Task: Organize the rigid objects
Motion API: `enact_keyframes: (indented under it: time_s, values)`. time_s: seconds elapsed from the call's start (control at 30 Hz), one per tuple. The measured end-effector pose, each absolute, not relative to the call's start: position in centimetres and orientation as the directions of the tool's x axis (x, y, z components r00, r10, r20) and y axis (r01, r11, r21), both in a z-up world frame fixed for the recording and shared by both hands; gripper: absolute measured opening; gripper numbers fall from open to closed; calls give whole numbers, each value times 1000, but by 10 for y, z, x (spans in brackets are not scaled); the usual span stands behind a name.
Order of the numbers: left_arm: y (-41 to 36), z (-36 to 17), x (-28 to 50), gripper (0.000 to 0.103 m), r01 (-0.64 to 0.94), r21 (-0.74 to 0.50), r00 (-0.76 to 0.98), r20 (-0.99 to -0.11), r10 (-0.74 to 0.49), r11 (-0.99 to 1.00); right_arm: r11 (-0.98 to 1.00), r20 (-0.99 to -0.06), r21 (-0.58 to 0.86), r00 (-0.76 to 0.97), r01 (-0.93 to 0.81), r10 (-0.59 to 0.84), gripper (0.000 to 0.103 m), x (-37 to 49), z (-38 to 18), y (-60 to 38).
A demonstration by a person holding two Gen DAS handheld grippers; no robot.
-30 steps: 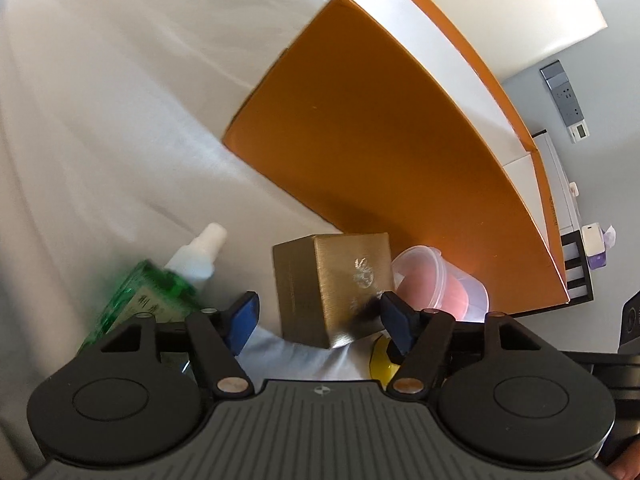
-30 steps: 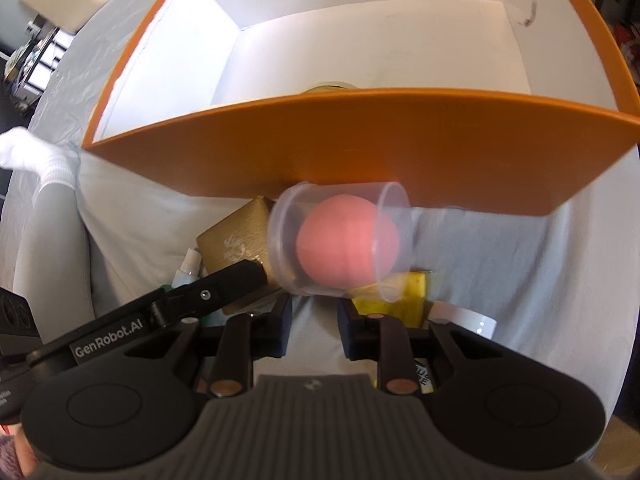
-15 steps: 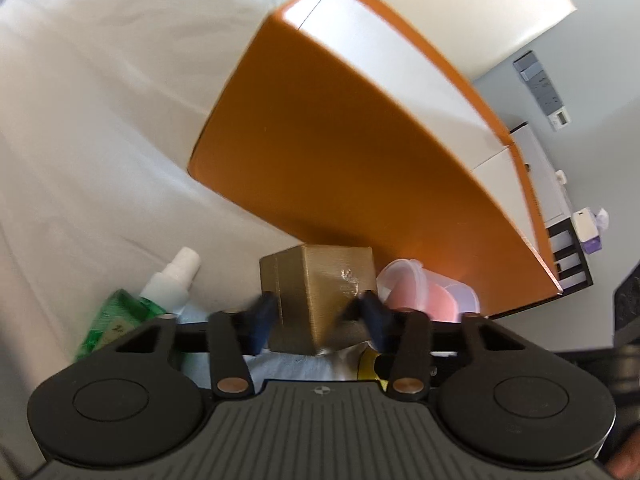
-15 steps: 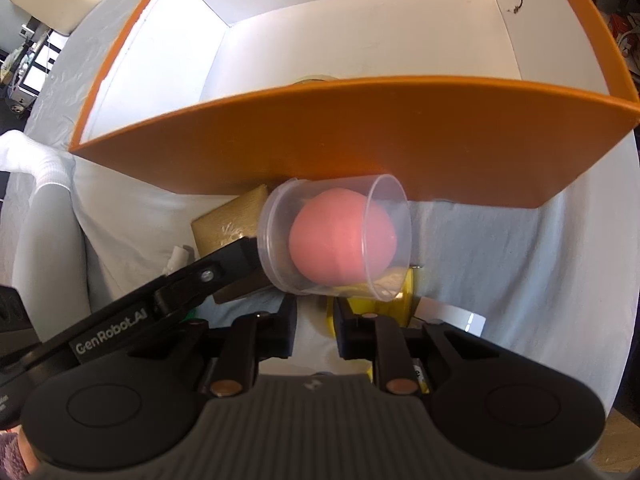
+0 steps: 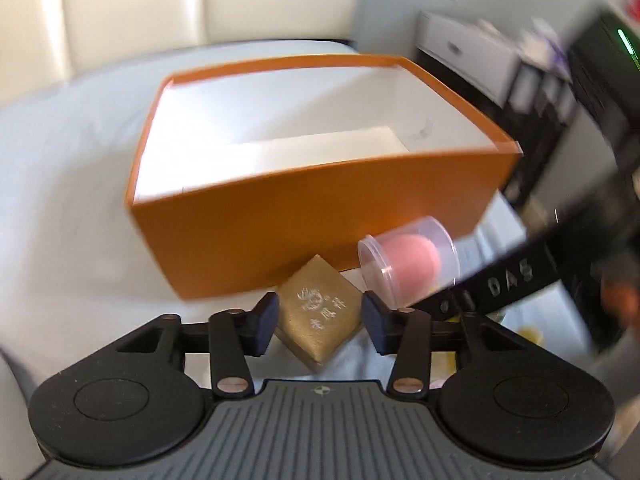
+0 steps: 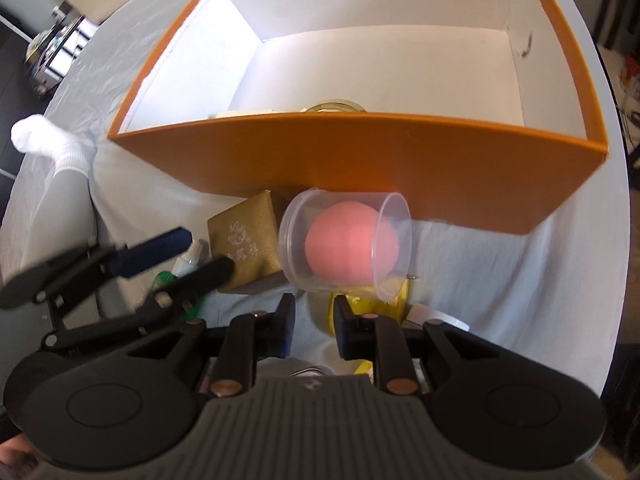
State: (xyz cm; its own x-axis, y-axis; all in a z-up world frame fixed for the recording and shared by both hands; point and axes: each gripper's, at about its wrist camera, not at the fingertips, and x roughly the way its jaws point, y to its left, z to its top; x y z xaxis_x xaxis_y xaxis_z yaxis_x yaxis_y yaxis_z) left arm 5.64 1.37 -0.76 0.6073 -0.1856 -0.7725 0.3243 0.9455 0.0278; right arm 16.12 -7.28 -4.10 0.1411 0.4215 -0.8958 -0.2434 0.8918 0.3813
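Nearest, left gripper [image 5: 320, 322]: clenched on the gold box [image 5: 318, 310], blue pads pressed to two opposite sides of it, the box turned corner-on and raised off the white cloth [image 5: 72, 240].
Gold box: embossed silver emblem and characters on its upper face; in the right wrist view it [image 6: 248, 248] sits between the left gripper's two blue fingers [image 6: 156, 254], close to the near wall of the orange box [image 6: 360, 160].
Right gripper [image 6: 314, 330]: grasping the clear cup [image 6: 346, 248], which lies sideways beyond the fingertips, its open rim facing right; exactly where the pads meet the cup is hidden.
Clear cup: holds a pink ball [image 6: 352, 242]; held off the cloth just in front of the orange box's near wall, right beside the gold box. From the left wrist it [image 5: 408, 266] shows at the right of the gold box.
Beneath the cup: a yellow item [image 6: 372, 300] and a small white object [image 6: 436, 316] on the cloth, both partly hidden.
Beside the left fingers: a green bottle with a white cap [image 6: 188, 264], mostly covered.
Orange box: open-topped, white inside, standing mid-cloth; a round glass rim [image 6: 336, 106] and a flat pale piece [image 6: 248, 113] peek over its near wall.
Far edge: cream cushions [image 5: 160, 8] beyond the cloth.
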Motion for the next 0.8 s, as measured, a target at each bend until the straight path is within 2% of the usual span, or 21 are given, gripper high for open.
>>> enact_keyframes:
  time_s: [0.03,0.1,0.2,0.27,0.43,0.57,0.67,0.8]
  values:
    - [7,-9,56,65,375,85,601,-780,-172,923,890,-895,382,140,-249,423,22,162,-40,-73]
    - [-2,-12,59,70,478,145,566,-805,-177,866,885,-893,390,133,-254,431,31,163,-40,-75]
    - [-13,-20,66,77,592,213,522,-836,-170,777,882,-895,386,123,-270,430,35,163,-40,-75]
    - [-17,-25,72,77,619,239,516,-842,-159,748,885,-903,368,118,-285,414,39,163,-41,-72]
    - [-26,-35,88,77,667,240,475,-867,-154,705,883,-924,302,119,-359,364,40,159,-46,-71]
    - [-31,-43,98,79,683,227,446,-883,-149,694,886,-943,217,147,-410,298,46,160,-51,-70]
    - [-34,-46,102,79,685,208,433,-887,-162,698,854,-949,136,180,-503,258,56,159,-53,-66]
    - [-34,-51,107,75,684,177,417,-891,-180,708,774,-954,115,148,-623,261,57,158,-64,-57]
